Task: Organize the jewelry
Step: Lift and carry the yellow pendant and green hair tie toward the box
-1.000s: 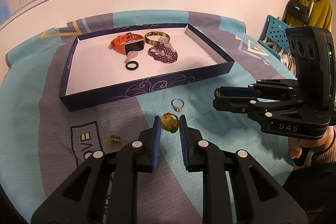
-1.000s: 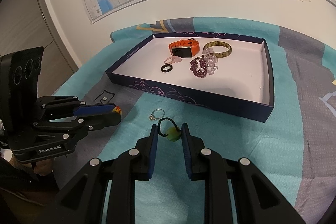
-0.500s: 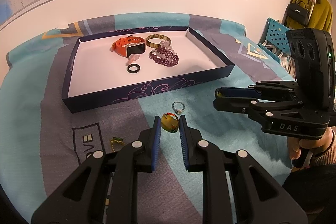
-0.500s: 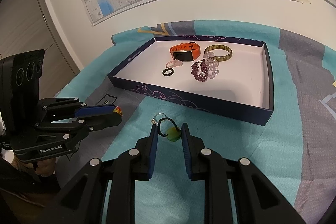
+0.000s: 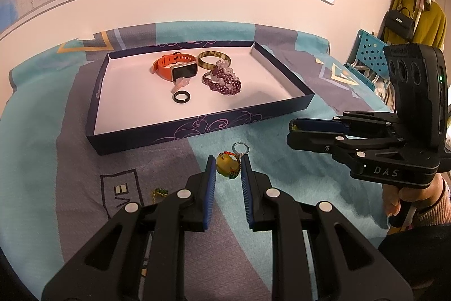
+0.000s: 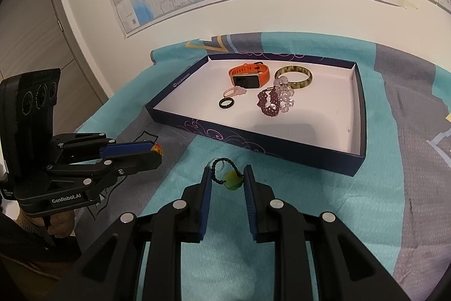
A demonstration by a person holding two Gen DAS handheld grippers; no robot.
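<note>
I am gripping a yellow bead charm in my left gripper and a green pendant in my right gripper, both now lifting nearer the tray, so drop-off looks next.

We see a navy box with a white floor holding an orange watch, a mottled bangle, purple bead bracelets and a black ring. A silver ring lies on the cloth just before it.
</note>
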